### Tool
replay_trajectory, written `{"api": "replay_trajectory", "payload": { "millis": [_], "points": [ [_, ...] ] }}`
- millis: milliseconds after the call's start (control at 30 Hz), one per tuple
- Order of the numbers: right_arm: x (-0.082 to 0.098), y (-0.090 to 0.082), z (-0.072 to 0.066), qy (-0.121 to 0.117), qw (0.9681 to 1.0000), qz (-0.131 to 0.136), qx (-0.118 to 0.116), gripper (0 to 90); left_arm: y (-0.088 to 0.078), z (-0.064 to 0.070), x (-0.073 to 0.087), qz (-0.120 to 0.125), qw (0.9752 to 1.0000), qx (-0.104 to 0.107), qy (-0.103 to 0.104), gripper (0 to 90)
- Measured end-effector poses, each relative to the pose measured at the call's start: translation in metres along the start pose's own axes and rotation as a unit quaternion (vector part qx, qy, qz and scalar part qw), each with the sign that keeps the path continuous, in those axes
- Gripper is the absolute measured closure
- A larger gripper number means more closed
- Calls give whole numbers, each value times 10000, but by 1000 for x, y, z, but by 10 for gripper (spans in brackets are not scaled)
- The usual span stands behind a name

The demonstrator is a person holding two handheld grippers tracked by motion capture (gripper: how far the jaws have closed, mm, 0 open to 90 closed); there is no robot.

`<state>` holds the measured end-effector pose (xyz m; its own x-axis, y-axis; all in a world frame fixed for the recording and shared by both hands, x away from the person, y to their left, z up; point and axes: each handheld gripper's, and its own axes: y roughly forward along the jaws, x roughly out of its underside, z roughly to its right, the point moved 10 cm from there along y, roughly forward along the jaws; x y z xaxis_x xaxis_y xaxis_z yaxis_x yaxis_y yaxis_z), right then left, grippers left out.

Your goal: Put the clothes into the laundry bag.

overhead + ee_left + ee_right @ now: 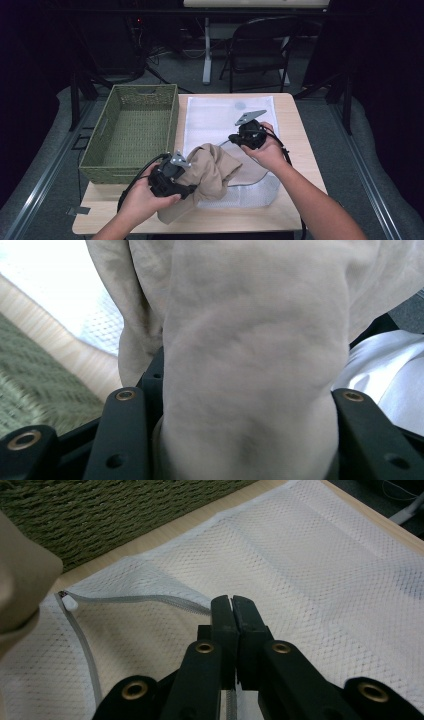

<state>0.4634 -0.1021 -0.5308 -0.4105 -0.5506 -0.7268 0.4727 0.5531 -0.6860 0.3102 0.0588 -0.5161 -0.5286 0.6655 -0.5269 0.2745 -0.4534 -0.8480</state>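
My left tool point(186, 186) is clenched on a thick bunch of the tan garment point(210, 172), and in the left gripper view the cloth point(250, 365) swells out between both black jaws. The garment sits at the near middle of the tabletop point(295, 145), its far end lying at the open mouth of the white mesh laundry bag point(227, 117), its near end trailing toward the near edge.

My right tool point(234, 139) is just right of the garment, over the bag, and its jaws are pinched tight together on the bag's zippered edge. In the right gripper view the tool point(233, 605) grips the mesh point(310, 580) right where the grey zipper point(135, 600) runs in under the tips; the zipper then bends at a corner and comes back toward me on the left. The mouth of the bag is lifted up beside the garment.

The green woven basket point(131, 131) stands on the left of the tabletop, close beside the bag, well clear of both tools.
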Motion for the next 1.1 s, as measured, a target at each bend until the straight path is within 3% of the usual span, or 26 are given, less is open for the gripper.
{"api": "replay_trajectory", "payload": {
  "millis": [867, 1100],
  "points": [
    [-2, -9, -5, -117, 9999, 91, -8, 887, 52, 29, -15, -166, 9991, 298, 250, 493],
    [-4, -14, -10, -199, 9997, 133, -28, 888, 65, 28, -18, -231, 9992, 212, 245, 494]
  ]
}}
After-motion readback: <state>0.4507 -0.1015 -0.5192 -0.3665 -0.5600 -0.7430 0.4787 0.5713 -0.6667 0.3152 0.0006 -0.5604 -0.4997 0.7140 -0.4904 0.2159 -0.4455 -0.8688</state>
